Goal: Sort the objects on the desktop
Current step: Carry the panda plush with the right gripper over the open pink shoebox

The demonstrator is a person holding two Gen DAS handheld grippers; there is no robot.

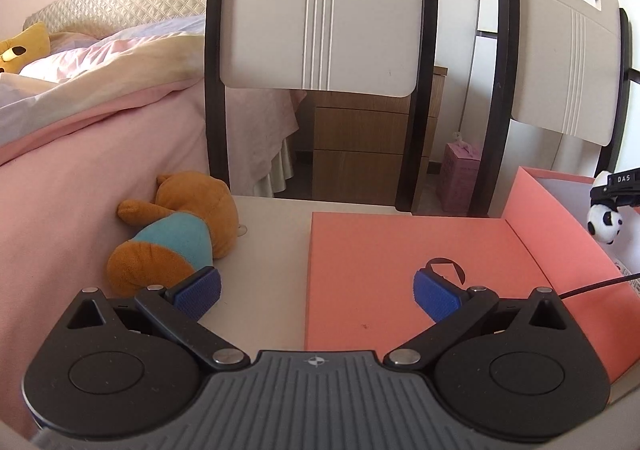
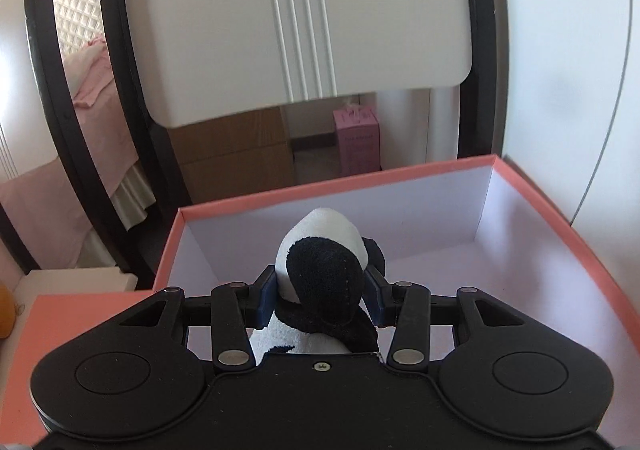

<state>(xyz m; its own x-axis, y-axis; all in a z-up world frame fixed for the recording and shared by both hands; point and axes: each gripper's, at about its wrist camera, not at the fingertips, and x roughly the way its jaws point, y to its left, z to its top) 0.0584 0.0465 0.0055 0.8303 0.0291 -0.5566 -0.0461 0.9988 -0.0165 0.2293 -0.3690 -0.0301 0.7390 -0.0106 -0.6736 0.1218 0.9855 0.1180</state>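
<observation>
My right gripper [image 2: 322, 290] is shut on a small black-and-white plush panda [image 2: 320, 250], which hangs over the open pink box [image 2: 332, 184] with white inner walls. From the left wrist view the same panda [image 1: 605, 224] shows at the far right, above the box [image 1: 536, 186], clamped in the right gripper [image 1: 616, 196]. My left gripper [image 1: 316, 296] is open with nothing between its blue pads, low over the white desk [image 1: 272, 246] and the edge of the pink lid [image 1: 400, 278]. A brown plush bear in a blue shirt [image 1: 172, 234] lies just left of the left pad.
Two white chair backs with black frames [image 1: 320, 10] stand behind the desk. A bed with pink bedding [image 1: 80, 138] borders the desk on the left. A wooden drawer unit [image 1: 360, 154] and a pink carton [image 1: 460, 174] stand on the floor beyond. A black cable [image 1: 596, 286] crosses the lid at right.
</observation>
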